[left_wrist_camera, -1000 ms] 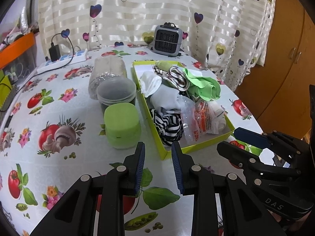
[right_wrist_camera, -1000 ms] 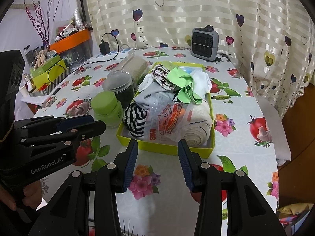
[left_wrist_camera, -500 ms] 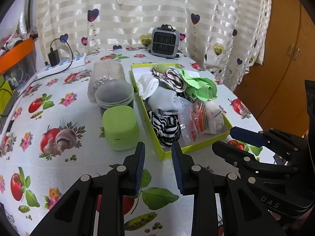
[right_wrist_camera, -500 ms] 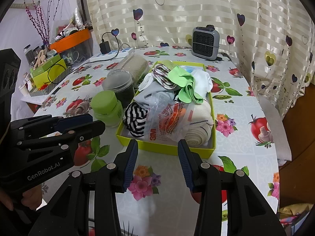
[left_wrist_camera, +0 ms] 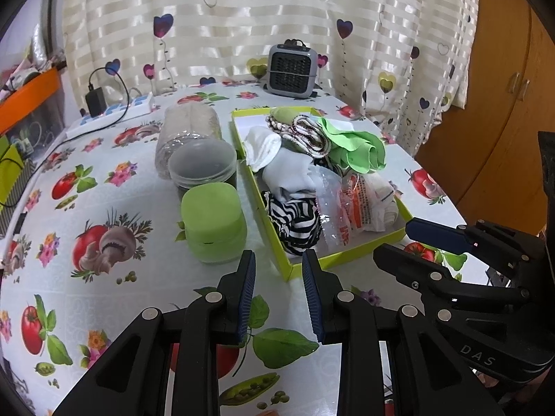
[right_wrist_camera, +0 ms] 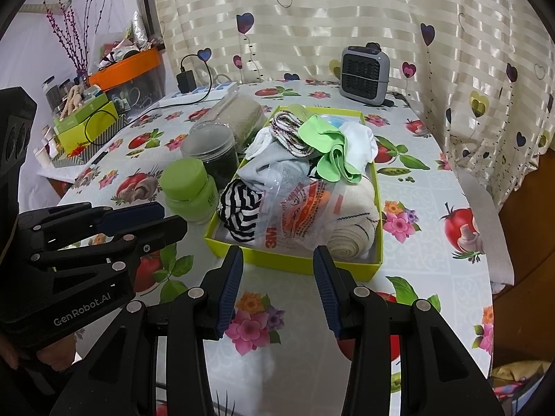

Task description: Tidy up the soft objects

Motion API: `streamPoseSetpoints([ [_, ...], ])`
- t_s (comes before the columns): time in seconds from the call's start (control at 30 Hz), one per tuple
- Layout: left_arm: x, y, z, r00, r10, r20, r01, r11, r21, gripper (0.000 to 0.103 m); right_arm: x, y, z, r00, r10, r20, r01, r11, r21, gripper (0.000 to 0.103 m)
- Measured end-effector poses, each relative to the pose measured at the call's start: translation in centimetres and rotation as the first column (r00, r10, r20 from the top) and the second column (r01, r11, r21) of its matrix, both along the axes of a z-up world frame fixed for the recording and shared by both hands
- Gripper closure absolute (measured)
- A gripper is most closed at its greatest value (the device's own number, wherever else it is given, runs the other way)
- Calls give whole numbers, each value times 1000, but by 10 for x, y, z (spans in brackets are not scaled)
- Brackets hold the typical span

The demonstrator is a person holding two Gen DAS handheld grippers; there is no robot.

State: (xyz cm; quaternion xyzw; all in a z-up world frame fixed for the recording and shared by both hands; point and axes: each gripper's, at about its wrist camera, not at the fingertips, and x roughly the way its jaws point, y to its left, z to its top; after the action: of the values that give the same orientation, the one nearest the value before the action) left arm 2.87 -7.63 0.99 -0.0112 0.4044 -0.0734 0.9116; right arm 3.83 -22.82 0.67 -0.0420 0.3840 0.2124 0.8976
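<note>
The yellow-green box (right_wrist_camera: 295, 263) of cloths lies just beyond the right gripper (right_wrist_camera: 277, 291), its long axis running near-to-far; both the right and the left gripper (left_wrist_camera: 277, 294) are part-open and empty.

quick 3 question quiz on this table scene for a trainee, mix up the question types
1. True or false: the striped black and white cloth lies inside the yellow-green box.
2. Multiple choice: what stands on the table nearest the box's left wall in the right wrist view? A) green-lidded jar B) small grey heater C) power strip
3. Fill in: the fingers of the left gripper and the right gripper hold ____.

Key: 1 true; 2 A; 3 nothing, both are open above the tablecloth, short of the box.
</note>
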Motion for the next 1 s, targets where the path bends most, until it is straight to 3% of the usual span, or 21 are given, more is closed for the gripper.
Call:
streamPoseSetpoints([
  [1.0,0,5,-7,1000,2,-11,-2,1000,1,76,0,4,-2,1000,1,-3,-1,1000,0,60],
])
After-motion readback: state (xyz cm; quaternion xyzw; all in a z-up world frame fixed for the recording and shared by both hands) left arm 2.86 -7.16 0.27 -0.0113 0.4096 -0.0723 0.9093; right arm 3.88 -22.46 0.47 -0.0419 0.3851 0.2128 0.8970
